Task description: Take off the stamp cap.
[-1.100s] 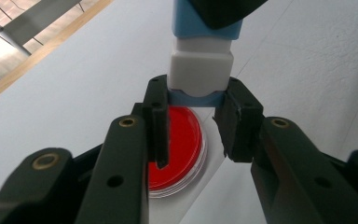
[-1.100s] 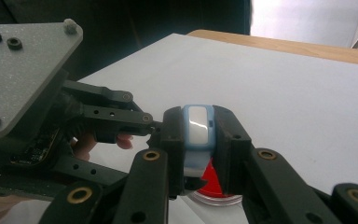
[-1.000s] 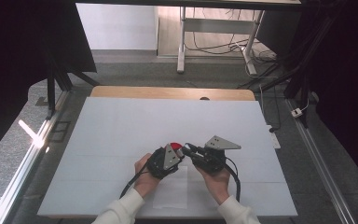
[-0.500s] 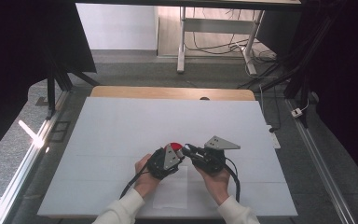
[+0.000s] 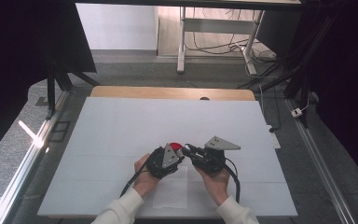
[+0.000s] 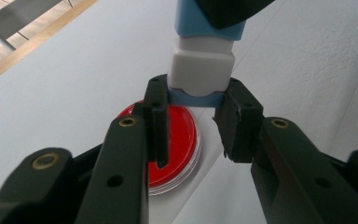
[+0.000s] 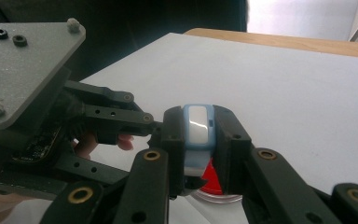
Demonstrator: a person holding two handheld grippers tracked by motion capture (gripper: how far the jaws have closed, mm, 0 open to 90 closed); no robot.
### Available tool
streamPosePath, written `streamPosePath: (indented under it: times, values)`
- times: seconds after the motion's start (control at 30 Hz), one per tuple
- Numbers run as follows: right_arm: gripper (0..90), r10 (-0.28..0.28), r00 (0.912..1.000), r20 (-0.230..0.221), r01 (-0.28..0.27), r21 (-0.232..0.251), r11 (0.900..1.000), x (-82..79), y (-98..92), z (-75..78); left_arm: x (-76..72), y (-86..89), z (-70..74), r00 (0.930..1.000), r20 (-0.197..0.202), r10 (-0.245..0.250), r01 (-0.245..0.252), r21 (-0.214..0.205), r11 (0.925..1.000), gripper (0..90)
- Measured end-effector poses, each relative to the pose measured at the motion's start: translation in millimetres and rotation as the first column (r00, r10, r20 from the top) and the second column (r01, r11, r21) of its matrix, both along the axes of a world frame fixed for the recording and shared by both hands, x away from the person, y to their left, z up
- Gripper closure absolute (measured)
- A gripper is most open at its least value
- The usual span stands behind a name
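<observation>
A small white-and-blue block (image 6: 200,65) hangs between both grippers, just above a round red dish with a clear rim (image 6: 182,135). My left gripper (image 6: 196,100) is shut on the block's lower blue end. Coming from the opposite side, my right gripper (image 7: 198,140) is shut on the same block (image 7: 197,122), and the red dish (image 7: 212,182) shows under it. In the high view the two grippers, left (image 5: 179,153) and right (image 5: 187,150), meet tip to tip near the table's front middle, with the red dish (image 5: 173,143) just behind them.
The white table top (image 5: 121,121) stretches wide to the left, right and back, ending in a wooden strip (image 5: 168,92). A white sheet of paper (image 5: 171,189) lies between the person's forearms. Black cables trail from both grippers toward the front edge.
</observation>
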State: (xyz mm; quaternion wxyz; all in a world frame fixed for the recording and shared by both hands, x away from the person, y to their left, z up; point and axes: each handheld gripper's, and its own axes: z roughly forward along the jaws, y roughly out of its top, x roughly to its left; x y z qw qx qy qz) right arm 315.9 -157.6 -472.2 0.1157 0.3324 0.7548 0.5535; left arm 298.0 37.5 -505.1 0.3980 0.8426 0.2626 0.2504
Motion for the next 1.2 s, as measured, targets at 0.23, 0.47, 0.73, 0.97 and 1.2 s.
streamPosePath:
  times: [0.23, 0.47, 0.73, 0.97, 1.2]
  values:
    - [75.2, 0.007, 0.9997, -0.023, -0.007, -0.006, 1.0000, 1.9, -1.1, 0.9, -2.1, -1.8, 0.0, 0.9993, 0.036, -0.007, 0.005, 0.059, 0.9983, 66.2]
    - [75.4, -0.028, 0.9996, 0.011, 0.028, 0.000, 0.9996, 3.1, -8.1, 8.2, 0.4, -2.1, -6.1, 0.9999, 0.011, -0.009, 0.008, 0.118, 0.9929, 66.3]
    - [75.3, -0.028, 0.9996, -0.003, 0.028, 0.017, 0.9995, 4.7, -15.4, 9.9, 3.4, 6.7, -3.1, 0.9999, -0.003, 0.013, -0.013, 0.021, 0.9997, 66.2]
    - [75.3, -0.019, 0.9998, 0.000, 0.019, 0.024, 0.9995, 5.5, -16.1, 9.6, 4.1, 11.3, -1.1, 0.9996, -0.010, 0.025, -0.026, -0.015, 0.9996, 66.0]
    - [75.2, -0.006, 1.0000, 0.000, 0.006, 0.031, 0.9995, 5.1, -15.5, 8.4, 2.9, 14.8, 1.4, 0.9996, -0.011, 0.027, -0.028, -0.025, 0.9993, 65.9]
